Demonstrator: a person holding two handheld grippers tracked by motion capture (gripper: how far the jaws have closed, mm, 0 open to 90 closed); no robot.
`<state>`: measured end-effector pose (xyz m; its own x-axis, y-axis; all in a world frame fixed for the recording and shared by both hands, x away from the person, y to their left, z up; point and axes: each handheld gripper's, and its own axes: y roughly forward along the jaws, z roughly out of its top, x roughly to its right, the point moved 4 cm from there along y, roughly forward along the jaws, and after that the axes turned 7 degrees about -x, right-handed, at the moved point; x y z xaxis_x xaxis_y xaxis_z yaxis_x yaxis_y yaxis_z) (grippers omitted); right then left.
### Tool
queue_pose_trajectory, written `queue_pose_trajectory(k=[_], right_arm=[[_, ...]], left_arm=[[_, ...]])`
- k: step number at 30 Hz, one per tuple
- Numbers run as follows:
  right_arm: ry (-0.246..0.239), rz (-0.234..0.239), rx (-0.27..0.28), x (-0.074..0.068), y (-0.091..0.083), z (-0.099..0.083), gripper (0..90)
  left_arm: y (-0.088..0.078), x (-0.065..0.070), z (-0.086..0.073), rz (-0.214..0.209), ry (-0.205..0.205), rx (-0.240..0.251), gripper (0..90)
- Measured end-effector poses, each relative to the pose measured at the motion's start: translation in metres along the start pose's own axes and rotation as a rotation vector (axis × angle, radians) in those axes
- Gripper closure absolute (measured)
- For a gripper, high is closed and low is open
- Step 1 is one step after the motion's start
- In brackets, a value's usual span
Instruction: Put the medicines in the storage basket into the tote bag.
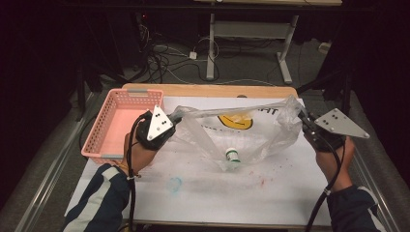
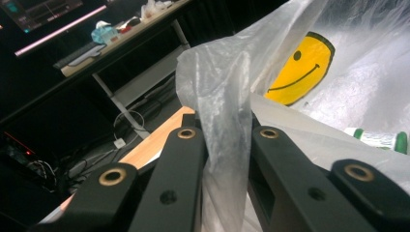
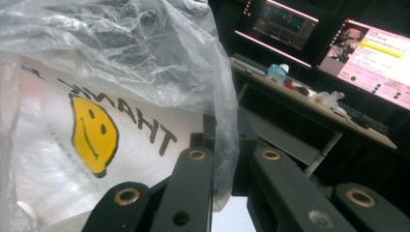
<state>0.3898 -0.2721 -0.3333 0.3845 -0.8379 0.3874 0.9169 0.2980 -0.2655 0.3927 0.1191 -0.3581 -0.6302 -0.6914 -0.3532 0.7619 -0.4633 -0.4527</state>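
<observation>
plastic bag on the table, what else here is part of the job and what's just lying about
In the job:
- plastic bag, a handle held by each gripper
- left gripper
- right gripper
- bottle inside the bag

Lying about:
- pink basket, left of the bag
- desk with screens behind

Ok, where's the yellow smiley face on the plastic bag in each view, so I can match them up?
High view: smiley face at table centre, on the plastic bag stretched between both grippers.
Left gripper view: upper right, tilted, beyond the pinched bag edge.
Right gripper view: left of centre, beside black lettering.
Shared landmark: the bag itself, with the green-and-white bottle inside, also at the left gripper view's right edge.
</observation>
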Motion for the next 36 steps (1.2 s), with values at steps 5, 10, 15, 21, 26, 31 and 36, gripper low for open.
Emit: queue_pose_trajectory(k=[5,10,15,21,26,31,36], right_arm=[[0.015,-0.008,-0.019,0.006,0.019,-0.003,90.0],[0.02,-0.017,-0.048,0.013,0.037,-0.005,90.0],[0.022,-0.039,-0.065,0.02,0.053,-0.002,90.0],[0.02,-0.069,-0.071,0.026,0.068,0.007,90.0],[0.03,-0.087,-0.093,0.031,0.083,0.011,90.0],[0.035,-0.112,-0.121,0.035,0.097,0.013,90.0],[0.029,-0.127,-0.141,0.04,0.108,0.018,90.0]], left_arm=[[0.017,-0.009,0.002,0.015,-0.02,-0.015,85.3],[0.031,-0.018,0.007,0.029,-0.027,-0.034,85.2],[0.041,-0.026,0.015,0.04,-0.05,-0.031,85.3],[0.051,-0.035,0.021,0.068,-0.07,-0.032,85.2],[0.062,-0.044,0.025,0.096,-0.062,-0.057,85.1],[0.075,-0.05,0.029,0.106,-0.068,-0.082,85.0],[0.086,-0.058,0.032,0.113,-0.083,-0.097,85.0]])
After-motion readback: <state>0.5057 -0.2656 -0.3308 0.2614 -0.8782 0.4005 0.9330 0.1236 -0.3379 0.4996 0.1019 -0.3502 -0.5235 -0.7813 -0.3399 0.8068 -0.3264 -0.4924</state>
